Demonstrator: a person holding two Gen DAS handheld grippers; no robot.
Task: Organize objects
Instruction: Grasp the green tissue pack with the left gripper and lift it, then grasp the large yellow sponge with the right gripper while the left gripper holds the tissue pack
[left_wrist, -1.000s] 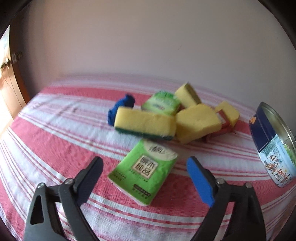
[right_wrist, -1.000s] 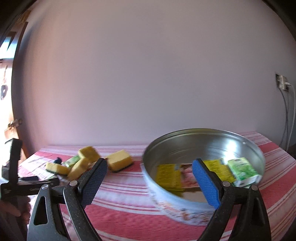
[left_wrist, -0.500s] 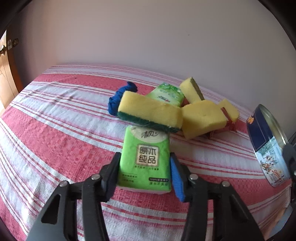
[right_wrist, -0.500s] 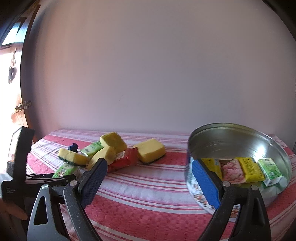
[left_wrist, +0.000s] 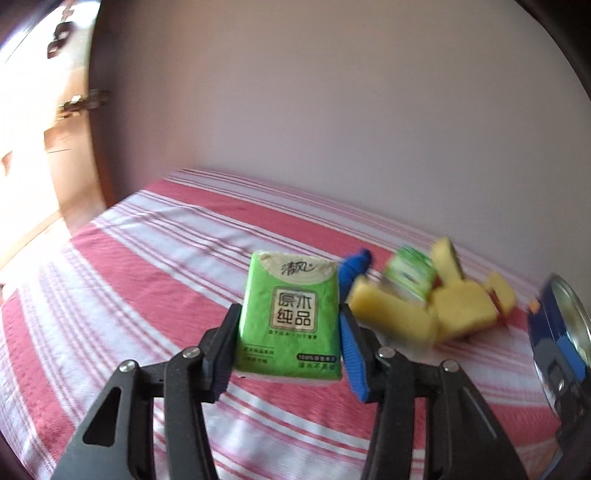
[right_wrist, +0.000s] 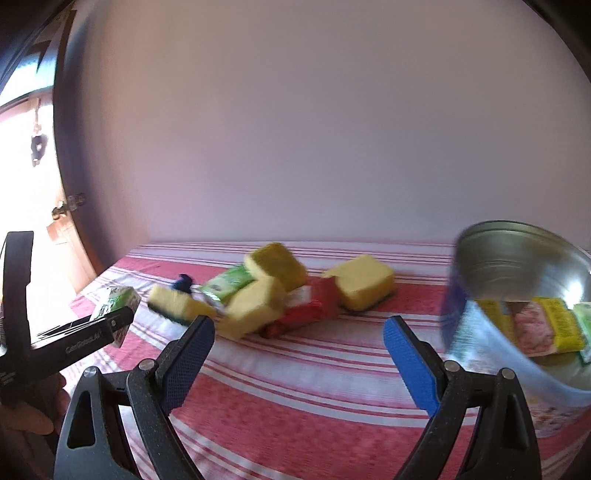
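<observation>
Left gripper (left_wrist: 286, 345): clamped on green plastic-wrapped tissue pack (left_wrist: 290, 314), above red-and-white striped tablecloth (left_wrist: 147, 280). Right gripper (right_wrist: 295, 347): open, empty.

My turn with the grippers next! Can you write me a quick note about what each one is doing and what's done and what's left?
Left gripper: shut on the green tissue pack, lifted off the red-and-white striped tablecloth.
Right gripper: open, empty, above the cloth.
Done: yellow, pink and green packets already lie in the round metal tin on the right.
Left: put the held pack away, then the pile in the middle: yellow sponges, another green pack, red packet and a small blue thing.
</observation>
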